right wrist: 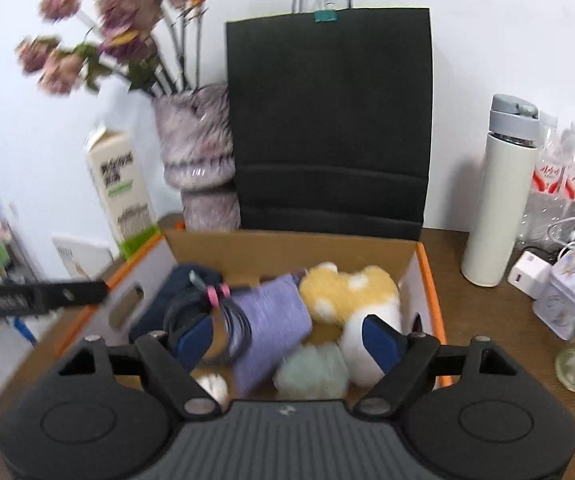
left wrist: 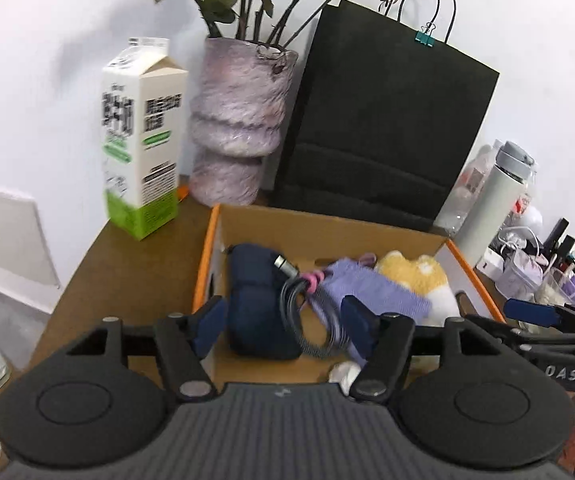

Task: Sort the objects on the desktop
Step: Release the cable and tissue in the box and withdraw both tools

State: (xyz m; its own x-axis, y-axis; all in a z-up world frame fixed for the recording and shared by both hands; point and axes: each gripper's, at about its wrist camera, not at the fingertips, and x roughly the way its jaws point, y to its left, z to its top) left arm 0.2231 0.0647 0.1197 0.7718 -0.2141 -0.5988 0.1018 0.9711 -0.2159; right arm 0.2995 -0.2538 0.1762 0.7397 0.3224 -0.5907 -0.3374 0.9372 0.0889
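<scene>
Both my left claw (left wrist: pixel 283 320) and right claw (right wrist: pixel 293 338) gape empty over the cardboard box (right wrist: pixel 287 246); motion blur smears its contents, and my claws hide the near wall.

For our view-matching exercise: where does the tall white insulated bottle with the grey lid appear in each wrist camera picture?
Left wrist view: the tall white insulated bottle with the grey lid stands at the right edge, beside the black paper bag.
Right wrist view: the bottle stands right of centre, on the table.
Shared landmark: the black paper bag.
</scene>
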